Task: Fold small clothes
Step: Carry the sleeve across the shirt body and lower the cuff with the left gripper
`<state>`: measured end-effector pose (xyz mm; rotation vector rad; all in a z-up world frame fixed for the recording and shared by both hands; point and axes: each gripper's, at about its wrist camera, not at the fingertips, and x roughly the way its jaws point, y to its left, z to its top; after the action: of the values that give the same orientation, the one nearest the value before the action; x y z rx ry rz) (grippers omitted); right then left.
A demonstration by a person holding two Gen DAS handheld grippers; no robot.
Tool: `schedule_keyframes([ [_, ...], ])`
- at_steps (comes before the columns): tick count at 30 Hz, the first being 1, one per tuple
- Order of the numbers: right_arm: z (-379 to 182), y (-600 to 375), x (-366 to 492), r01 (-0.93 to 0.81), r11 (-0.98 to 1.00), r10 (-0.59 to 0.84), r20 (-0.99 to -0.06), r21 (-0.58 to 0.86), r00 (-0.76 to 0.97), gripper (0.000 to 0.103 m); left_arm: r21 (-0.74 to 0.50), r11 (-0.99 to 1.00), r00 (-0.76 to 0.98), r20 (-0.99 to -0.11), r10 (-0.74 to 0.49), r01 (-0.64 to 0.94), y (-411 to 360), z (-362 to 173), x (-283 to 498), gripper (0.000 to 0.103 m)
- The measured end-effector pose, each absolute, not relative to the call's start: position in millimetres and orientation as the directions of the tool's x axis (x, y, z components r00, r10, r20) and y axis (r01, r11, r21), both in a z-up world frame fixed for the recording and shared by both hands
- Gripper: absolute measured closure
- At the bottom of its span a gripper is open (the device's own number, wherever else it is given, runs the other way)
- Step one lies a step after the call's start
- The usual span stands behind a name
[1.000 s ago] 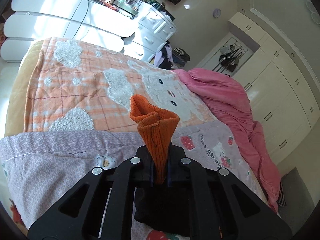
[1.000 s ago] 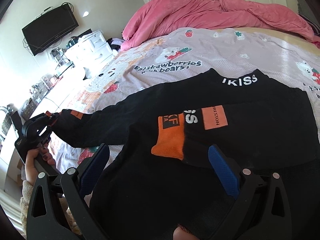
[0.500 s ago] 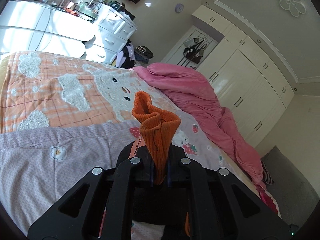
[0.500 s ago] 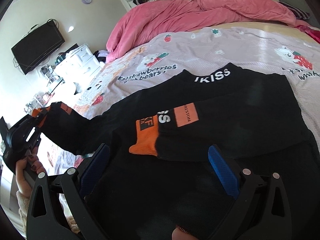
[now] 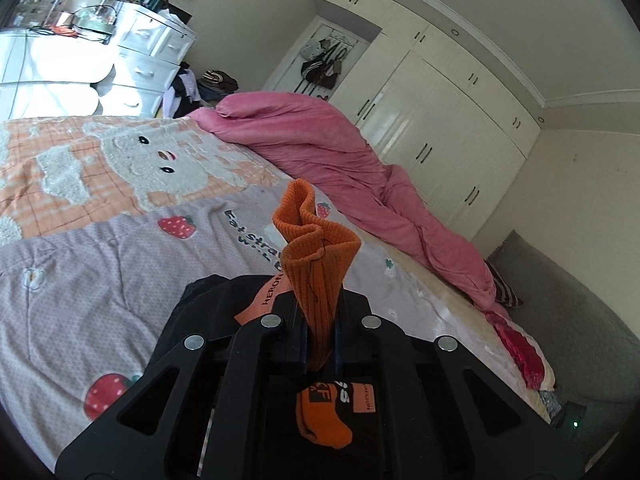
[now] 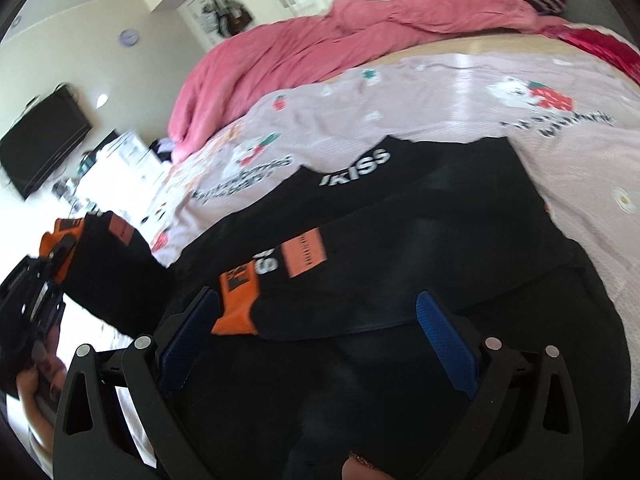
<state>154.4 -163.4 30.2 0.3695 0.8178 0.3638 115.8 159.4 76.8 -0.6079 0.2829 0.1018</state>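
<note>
Left wrist view is showing your left gripper (image 5: 320, 344) pinching the orange cuff (image 5: 316, 256); the soft, light black sweater (image 6: 400, 248) is lying on the bed (image 6: 440, 112), right gripper (image 6: 320, 328) spread above it.

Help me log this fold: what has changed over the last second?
The left gripper, shut on the orange ribbed cuff, has carried that sleeve inward over the black sweater. The other orange-cuffed sleeve stays folded across it; the right gripper stays open and empty.
</note>
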Motion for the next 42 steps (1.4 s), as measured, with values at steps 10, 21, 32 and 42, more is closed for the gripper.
schedule_keyframes([
  [10,19,-209,160,-0.018,0.837,0.423,-0.627,0.546,0.654,0.005,-0.502,0.859,0.941,-0.327,-0.087,-0.095,121,69,132,0.100],
  [21,19,-238,154,0.069,0.820,0.365,-0.612,0.568,0.702,0.005,-0.461,0.886,0.899,-0.405,-0.164,-0.046,94,50,154,0.100],
  [32,23,-244,151,0.093,0.817,0.334,-0.598,0.569,0.728,0.005,-0.413,0.911,0.856,-0.469,-0.216,0.004,67,39,165,0.100],
  [42,24,-251,149,0.118,0.813,0.309,-0.594,0.570,0.743,0.005,-0.352,0.935,0.816,-0.529,-0.232,0.038,45,24,174,0.100],
])
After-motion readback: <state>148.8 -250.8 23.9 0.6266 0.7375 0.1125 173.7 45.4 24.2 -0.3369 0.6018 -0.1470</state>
